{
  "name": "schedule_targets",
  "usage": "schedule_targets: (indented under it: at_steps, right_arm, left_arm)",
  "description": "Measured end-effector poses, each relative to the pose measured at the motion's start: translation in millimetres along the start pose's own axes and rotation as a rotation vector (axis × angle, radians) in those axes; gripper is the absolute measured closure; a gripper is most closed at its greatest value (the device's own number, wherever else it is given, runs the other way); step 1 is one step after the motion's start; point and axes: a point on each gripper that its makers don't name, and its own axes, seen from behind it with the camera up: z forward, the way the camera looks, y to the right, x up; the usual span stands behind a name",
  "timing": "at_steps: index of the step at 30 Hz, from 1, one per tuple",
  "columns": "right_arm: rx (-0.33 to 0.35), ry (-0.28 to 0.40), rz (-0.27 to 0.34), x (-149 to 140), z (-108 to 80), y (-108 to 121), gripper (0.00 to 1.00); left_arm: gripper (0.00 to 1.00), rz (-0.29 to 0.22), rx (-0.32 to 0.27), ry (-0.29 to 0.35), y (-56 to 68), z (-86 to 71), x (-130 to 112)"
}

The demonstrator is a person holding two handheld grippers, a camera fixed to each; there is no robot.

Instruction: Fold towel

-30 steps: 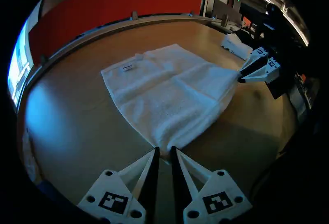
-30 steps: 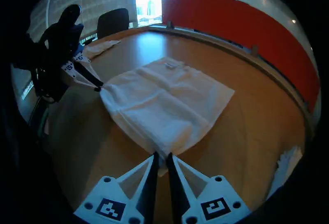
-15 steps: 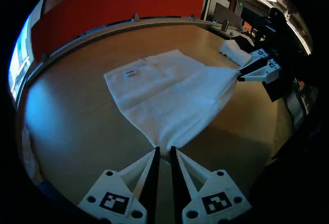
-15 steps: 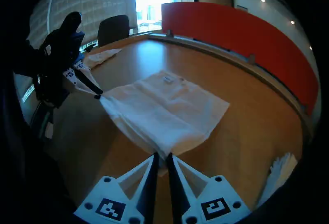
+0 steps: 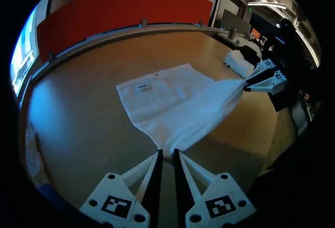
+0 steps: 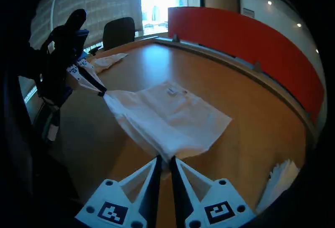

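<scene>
A white towel (image 5: 176, 102) lies partly on the wooden table (image 5: 83, 115), its near edge lifted and stretched between both grippers. My left gripper (image 5: 167, 154) is shut on one near corner. My right gripper (image 6: 165, 161) is shut on the other near corner, and it appears farther off in the left gripper view (image 5: 247, 86), pinching the cloth. The left gripper (image 6: 101, 92) appears likewise in the right gripper view, with a gloved hand behind it. The far half of the towel (image 6: 176, 110) rests flat, a small label (image 5: 141, 87) on top.
A red partition (image 5: 121, 10) runs along the table's far edge. Another white cloth (image 5: 238, 60) lies on the table past the right gripper, also seen as a cloth (image 6: 106, 61) near a dark chair (image 6: 118, 33). A white cloth (image 6: 280, 177) sits at the right rim.
Both grippers have risen and pulled back, lifting the towel's near edge higher. More of the cloth hangs off the table, and the flat part looks smaller and farther off.
</scene>
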Motion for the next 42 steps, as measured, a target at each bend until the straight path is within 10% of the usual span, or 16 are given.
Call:
schedule_targets:
  at_steps: [27,42]
  right_arm:
    - [0.045,-0.030,-0.026,21,-44.0,-22,0.84]
    - [0.037,-0.031,-0.022,22,-41.0,-16,0.84]
  left_arm:
    - [0.82,-0.041,-0.023,-0.011,24.8,-52.7,11]
    - [0.82,-0.043,-0.020,-0.002,21.8,-45.8,19]
